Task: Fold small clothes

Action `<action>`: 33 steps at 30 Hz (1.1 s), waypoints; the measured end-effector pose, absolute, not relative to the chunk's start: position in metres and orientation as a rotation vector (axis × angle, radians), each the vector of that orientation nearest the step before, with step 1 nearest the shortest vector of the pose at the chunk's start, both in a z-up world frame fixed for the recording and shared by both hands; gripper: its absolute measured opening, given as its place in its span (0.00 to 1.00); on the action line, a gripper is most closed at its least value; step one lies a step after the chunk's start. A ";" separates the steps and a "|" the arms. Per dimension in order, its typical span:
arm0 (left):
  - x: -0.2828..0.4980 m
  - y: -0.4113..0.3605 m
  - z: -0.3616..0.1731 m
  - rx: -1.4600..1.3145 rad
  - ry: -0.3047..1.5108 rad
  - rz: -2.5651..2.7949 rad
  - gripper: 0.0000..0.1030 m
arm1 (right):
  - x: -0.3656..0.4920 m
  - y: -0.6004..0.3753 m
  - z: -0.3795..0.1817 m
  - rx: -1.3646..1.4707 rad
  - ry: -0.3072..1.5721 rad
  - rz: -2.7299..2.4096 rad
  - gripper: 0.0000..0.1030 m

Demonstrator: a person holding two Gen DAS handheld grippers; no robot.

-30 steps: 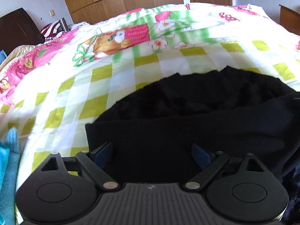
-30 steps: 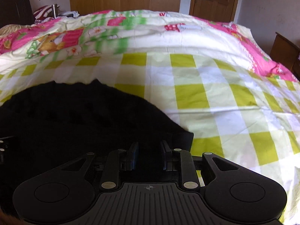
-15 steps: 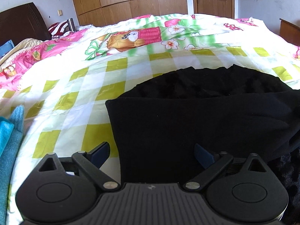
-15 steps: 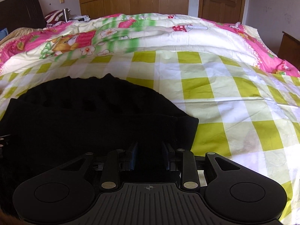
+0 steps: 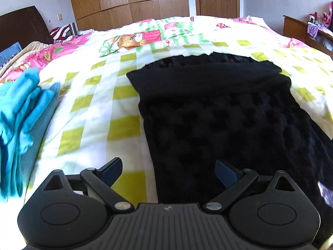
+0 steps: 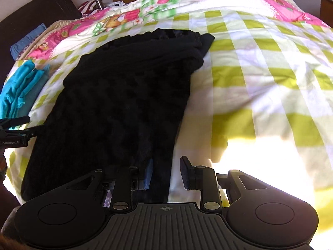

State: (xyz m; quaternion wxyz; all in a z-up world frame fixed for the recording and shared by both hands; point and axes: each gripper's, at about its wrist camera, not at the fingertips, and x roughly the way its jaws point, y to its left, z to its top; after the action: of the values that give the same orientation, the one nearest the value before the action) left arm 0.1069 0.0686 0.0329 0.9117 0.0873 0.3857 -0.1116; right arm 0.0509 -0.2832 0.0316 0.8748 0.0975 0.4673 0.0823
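The bed (image 5: 100,108) serves as the folding area, and the black garment (image 5: 218,114) lies flat across its checked cover, far end doubled over. Folded turquoise clothes (image 5: 18,112) sit well apart, likely finished. No containers show. The left gripper (image 5: 168,170) spreads wide over the garment's near left edge, holding nothing; the right gripper (image 6: 166,170) is partly parted astride the right edge, not visibly pinching.

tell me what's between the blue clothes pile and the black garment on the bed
Only bare checked bedspread lies between the blue clothes pile and the black garment. Both wrist views show it, the left most clearly.
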 end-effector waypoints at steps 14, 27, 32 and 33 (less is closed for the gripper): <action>0.025 0.093 -0.005 0.031 0.883 -0.221 1.00 | -0.004 -0.267 -0.002 0.384 1.030 0.169 0.32; 0.028 0.088 0.003 -0.028 0.926 -0.290 0.43 | -0.005 -0.287 -0.007 0.612 1.005 0.191 0.10; 0.028 0.100 0.017 -0.128 0.925 -0.300 0.29 | -0.017 -0.309 0.003 0.730 0.948 0.228 0.10; 0.028 0.102 0.019 -0.139 0.922 -0.302 0.28 | -0.016 -0.312 0.005 0.756 0.938 0.237 0.10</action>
State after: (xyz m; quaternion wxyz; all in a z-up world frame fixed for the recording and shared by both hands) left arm 0.0284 0.1021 0.0193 0.8823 -0.0666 0.4428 -0.1451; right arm -0.0159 -0.3118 0.0052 0.8175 0.3546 0.4399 0.1113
